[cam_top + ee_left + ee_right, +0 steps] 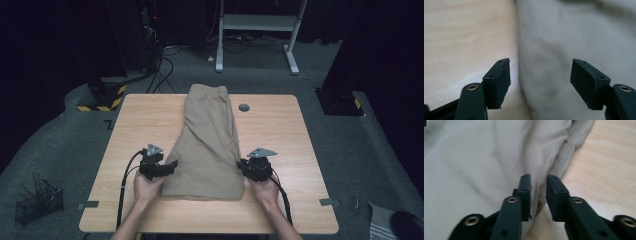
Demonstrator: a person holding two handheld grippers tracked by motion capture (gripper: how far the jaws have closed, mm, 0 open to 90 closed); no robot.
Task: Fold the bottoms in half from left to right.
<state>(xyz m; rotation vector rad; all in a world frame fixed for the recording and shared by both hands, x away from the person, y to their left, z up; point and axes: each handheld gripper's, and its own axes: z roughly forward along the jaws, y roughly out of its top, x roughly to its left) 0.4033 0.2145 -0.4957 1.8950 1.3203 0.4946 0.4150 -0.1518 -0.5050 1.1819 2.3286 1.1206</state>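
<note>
**Both hand-held grippers set at the near corners of the folded shorts**

Starting at the left, I have my left hand-held gripper [167,165] low over the desk [135,125], aimed inward at the left edge of the tan shorts [210,140]. In the left gripper view its jaws are spread wide, one over bare wood and the other over cloth, so the garment's edge runs up between them. I judge that straddle to be deliberate: with the edge between the jaws, closing them would catch the fabric rather than slide across it. Nothing is pinched there yet.

The shorts lie in the middle of the desk — folded lengthwise into a long shape, waistband at the far edge and the wide hem end nearest me. Laid flat that way, both near corners sit within reach of my hands.

On the right, my right hand-held gripper [243,164] sits at the shorts' right edge, just beside the near corner. In the right gripper view its jaws are drawn close together with a narrow gap, and the seamed edge [564,161] runs down toward that gap. Whether any fabric is actually nipped I cannot tell, since the blur hides the contact.

Farther right the desk is bare wood, apart from a small dark round disc [244,107] near the far edge.
</note>
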